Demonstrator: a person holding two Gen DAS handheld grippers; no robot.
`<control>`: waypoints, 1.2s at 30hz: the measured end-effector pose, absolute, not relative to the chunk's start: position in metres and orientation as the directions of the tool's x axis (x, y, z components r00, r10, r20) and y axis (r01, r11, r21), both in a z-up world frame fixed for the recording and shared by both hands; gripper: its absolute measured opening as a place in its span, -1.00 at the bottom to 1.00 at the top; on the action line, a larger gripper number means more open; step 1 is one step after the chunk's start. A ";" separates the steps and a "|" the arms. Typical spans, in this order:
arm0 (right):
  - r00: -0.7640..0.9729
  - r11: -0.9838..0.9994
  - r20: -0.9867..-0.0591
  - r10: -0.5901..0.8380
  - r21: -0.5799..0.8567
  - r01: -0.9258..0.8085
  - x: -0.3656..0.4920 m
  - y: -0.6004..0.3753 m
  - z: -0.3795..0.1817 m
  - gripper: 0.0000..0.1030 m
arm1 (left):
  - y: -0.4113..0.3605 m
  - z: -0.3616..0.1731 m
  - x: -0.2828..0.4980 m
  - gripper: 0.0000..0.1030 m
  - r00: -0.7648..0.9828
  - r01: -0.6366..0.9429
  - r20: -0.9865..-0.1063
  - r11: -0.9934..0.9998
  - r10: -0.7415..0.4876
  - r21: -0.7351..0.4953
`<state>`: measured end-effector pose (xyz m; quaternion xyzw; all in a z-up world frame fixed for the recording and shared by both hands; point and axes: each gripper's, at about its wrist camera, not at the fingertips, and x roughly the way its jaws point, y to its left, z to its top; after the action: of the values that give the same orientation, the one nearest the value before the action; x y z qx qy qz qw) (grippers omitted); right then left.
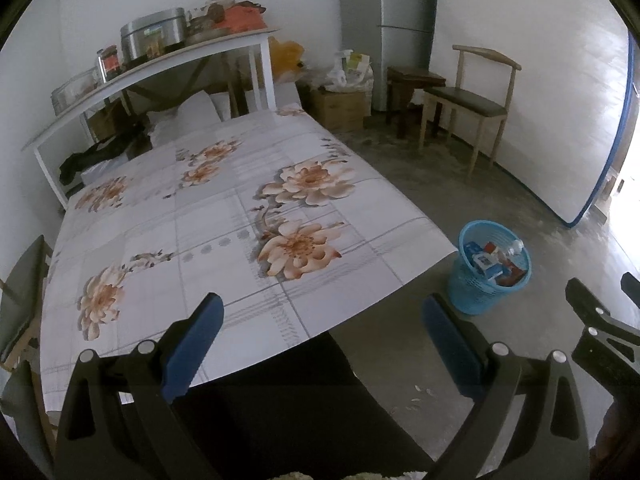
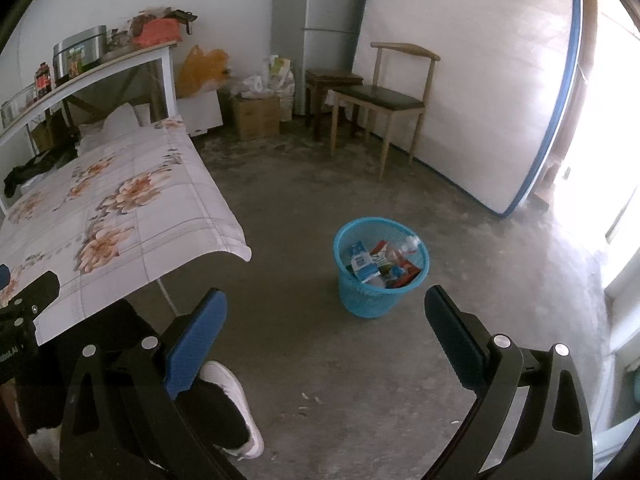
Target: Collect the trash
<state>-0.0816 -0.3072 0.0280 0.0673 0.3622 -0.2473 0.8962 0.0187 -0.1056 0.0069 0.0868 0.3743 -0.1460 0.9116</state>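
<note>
A wooden chair [image 2: 384, 100] stands against the leaning mattress [image 2: 472, 80], near a fridge [image 2: 328, 20].

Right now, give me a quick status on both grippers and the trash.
Left gripper open, empty. Right gripper open, empty. Blue trash basket on the floor, already holding cartons and a bottle. Flowered table bare; nothing in the way.

No text could be read anywhere. The blue-and-white carton [image 2: 362, 264] in the blue basket [image 2: 360, 300] carried print, too blurred to make out. The red packet [image 2: 406, 271] beside it was likewise illegible. The label on the steel pot [image 1: 154, 36] on the shelf was a smear. White lettering on the left gripper's body [image 2: 10, 348] was cut off, unreadable.
</note>
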 end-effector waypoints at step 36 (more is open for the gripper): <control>0.614 0.869 -0.684 -0.393 -0.059 0.491 -0.083 -0.311 0.027 0.85 | -0.103 0.007 0.019 0.89 0.667 0.322 -0.717 0.946 -0.203 0.032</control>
<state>-0.0828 -0.3112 0.0265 0.0670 0.3635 -0.2466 0.8958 0.0194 -0.1029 0.0070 0.0782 0.3820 -0.1443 0.9095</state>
